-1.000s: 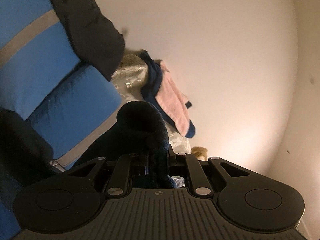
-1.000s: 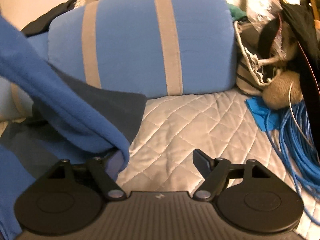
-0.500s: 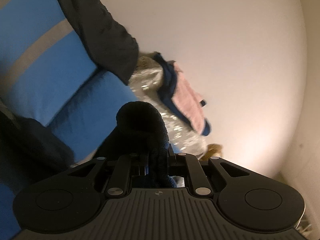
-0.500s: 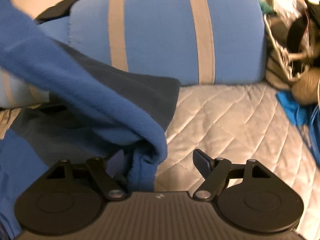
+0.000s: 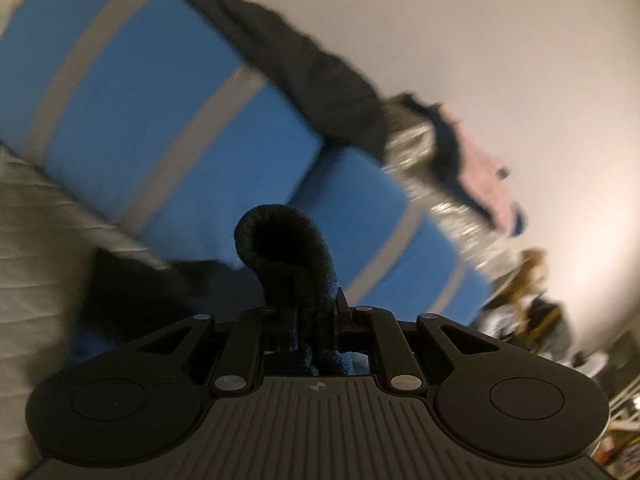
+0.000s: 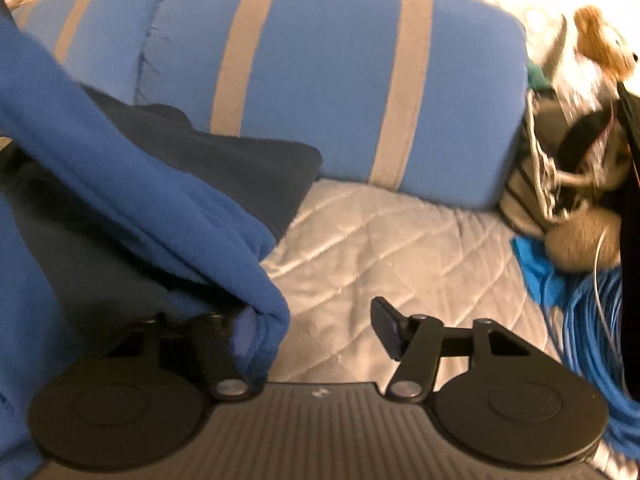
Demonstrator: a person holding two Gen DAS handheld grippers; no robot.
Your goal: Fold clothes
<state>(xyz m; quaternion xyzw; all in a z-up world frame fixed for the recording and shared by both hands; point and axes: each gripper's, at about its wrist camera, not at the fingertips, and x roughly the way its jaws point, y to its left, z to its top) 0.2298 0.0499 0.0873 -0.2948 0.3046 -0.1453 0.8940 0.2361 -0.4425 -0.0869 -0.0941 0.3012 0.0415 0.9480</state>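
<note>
A blue fleece garment point(image 6: 132, 184) with a dark navy inner side hangs across the left of the right wrist view, over the quilted bed. My right gripper point(image 6: 316, 326) is open; a fold of the fleece drapes over its left finger point(image 6: 244, 330), the right finger point(image 6: 386, 326) is bare. My left gripper point(image 5: 310, 316) is shut on a bunched dark fold of the same fleece point(image 5: 288, 252), which rises as a loop above the jaws.
Blue cushions with grey stripes point(image 6: 332, 80) stand behind a grey quilted cover point(image 6: 392, 248). Blue cable coils point(image 6: 588, 320), a plush toy point(image 6: 604, 44) and bags lie at the right. A dark jacket point(image 5: 304, 64) and pink cloth point(image 5: 484, 176) lie above the cushions.
The left gripper has swung and tilted, so cushions and quilt now fill its view. The fleece has slid along the right gripper's left finger; the right view shifted right.
</note>
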